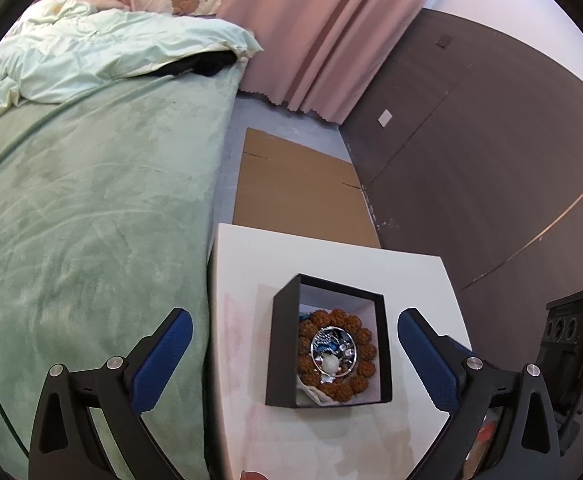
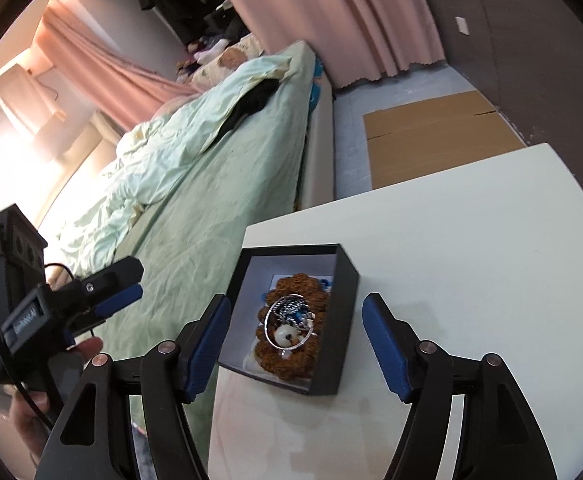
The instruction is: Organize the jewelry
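A black open box with a white lining stands on the white table. Inside lie a brown bead bracelet, a silver bangle and small silver, blue and white pieces. My left gripper is open and empty, held above the box, with its fingers either side of it; it also shows in the right wrist view at the left over the bed. My right gripper is open and empty, with its fingers either side of the box.
A bed with a green cover and a pale duvet lies left of the table. Flat cardboard lies on the floor beyond the table. Pink curtains and a dark wall stand behind.
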